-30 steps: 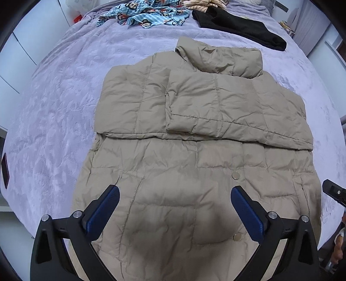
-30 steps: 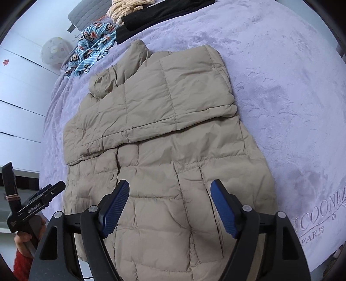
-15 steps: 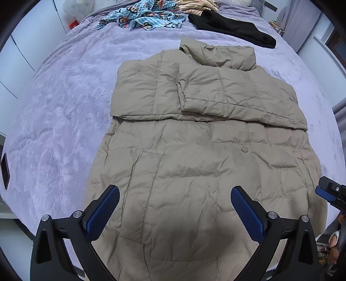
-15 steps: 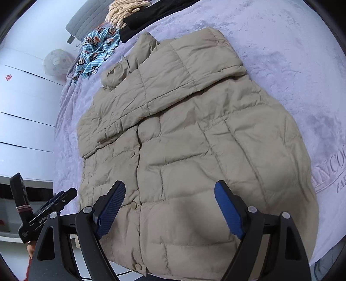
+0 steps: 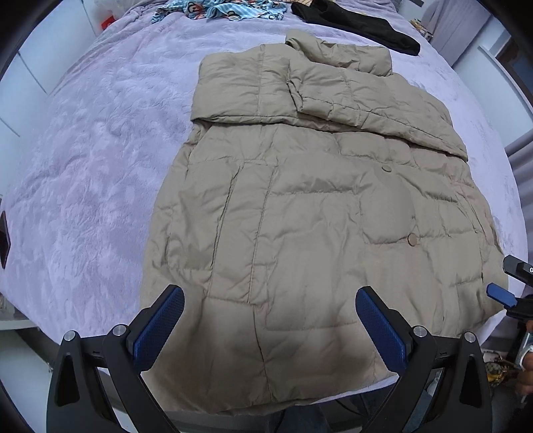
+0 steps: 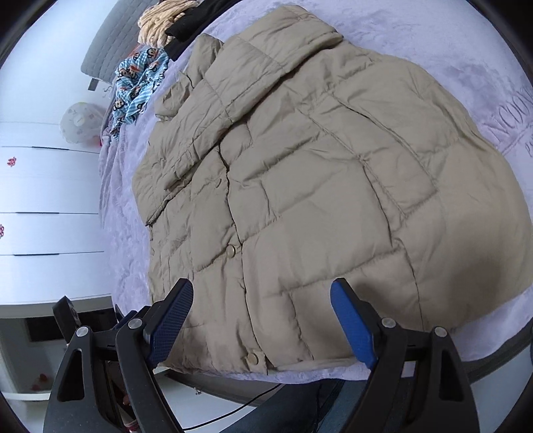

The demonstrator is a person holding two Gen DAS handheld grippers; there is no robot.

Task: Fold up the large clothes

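Jacket (image 5: 309, 213) hem — cut off below

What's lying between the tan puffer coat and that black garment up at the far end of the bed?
Nothing: in the left wrist view only bare lilac blanket separates the coat from the black garment.

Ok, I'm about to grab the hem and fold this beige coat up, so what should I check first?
1. Beige quilted puffer coat lies flat on the lilac plush blanket: ok.
2. Sleeves folded across the chest: ok.
3. Left hand-held gripper open, nothing held: ok.
4. Right hand-held gripper open, nothing held: ok.
5. Hem reachable at the bed's near edge: ok.
6. Underside smooth: cannot tell.
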